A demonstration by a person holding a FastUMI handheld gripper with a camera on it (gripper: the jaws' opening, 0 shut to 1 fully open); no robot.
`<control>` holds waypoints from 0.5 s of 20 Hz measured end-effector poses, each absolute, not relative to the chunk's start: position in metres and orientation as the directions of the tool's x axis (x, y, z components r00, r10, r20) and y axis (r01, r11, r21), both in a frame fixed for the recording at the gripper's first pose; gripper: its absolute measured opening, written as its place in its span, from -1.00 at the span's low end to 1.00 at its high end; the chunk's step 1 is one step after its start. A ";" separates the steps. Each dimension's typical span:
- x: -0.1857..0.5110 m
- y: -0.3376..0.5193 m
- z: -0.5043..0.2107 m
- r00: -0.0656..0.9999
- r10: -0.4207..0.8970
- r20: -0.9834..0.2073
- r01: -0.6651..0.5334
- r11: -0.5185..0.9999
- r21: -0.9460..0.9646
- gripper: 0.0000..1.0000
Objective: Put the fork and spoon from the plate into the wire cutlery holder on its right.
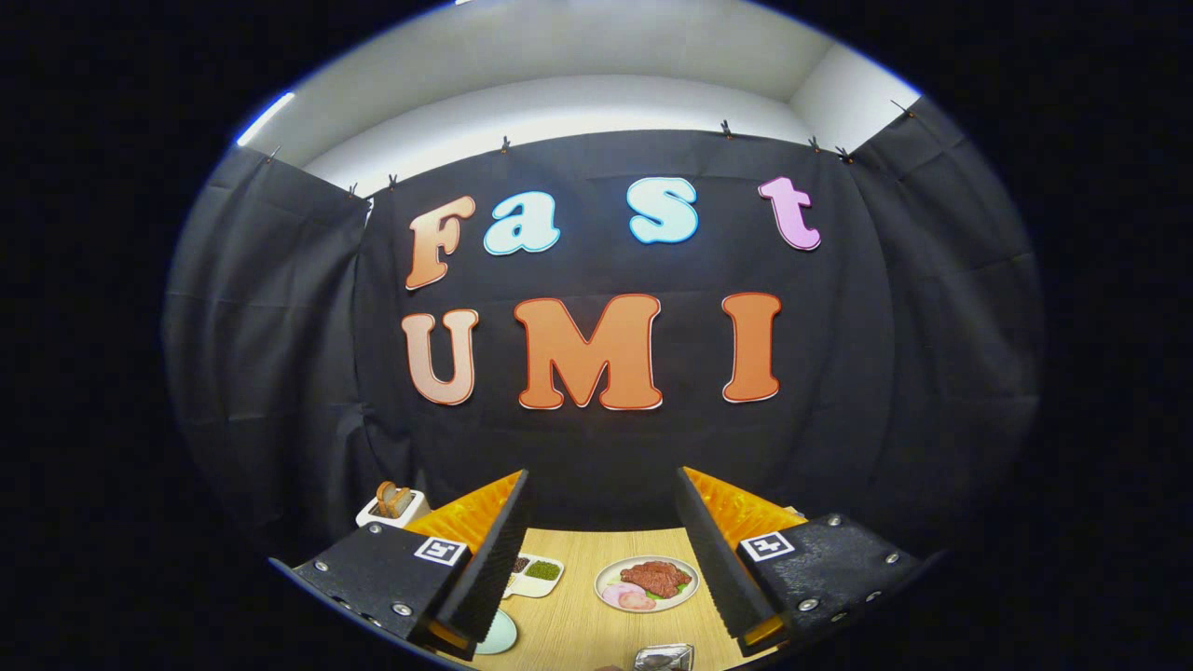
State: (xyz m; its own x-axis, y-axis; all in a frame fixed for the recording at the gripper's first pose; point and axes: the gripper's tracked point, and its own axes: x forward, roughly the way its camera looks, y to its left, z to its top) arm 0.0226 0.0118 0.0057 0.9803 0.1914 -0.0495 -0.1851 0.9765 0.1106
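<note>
My gripper [601, 477] is open and held high over a wooden table [578, 615], its fingers wide apart with nothing between them. Below the gap, near the table's front, lies a shiny metal thing [664, 658]; too little of it shows to tell what it is. A pale green round plate [500, 636] peeks out beside the left finger, mostly hidden by it.
A plate of meat slices and greens [647, 583] sits on the table between the fingers. A white divided dish [534, 572] with green and dark fillings lies by the left finger. A white toaster holding bread [392, 504] stands at the far left. Black cloth walls surround the table.
</note>
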 end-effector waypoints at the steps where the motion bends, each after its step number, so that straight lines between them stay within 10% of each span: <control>1: 0.022 0.013 0.006 0.980 0.194 -0.052 -0.187 0.976 0.108 0.82; 10: 0.021 0.022 -0.001 0.976 0.197 -0.088 -0.184 0.973 0.137 0.84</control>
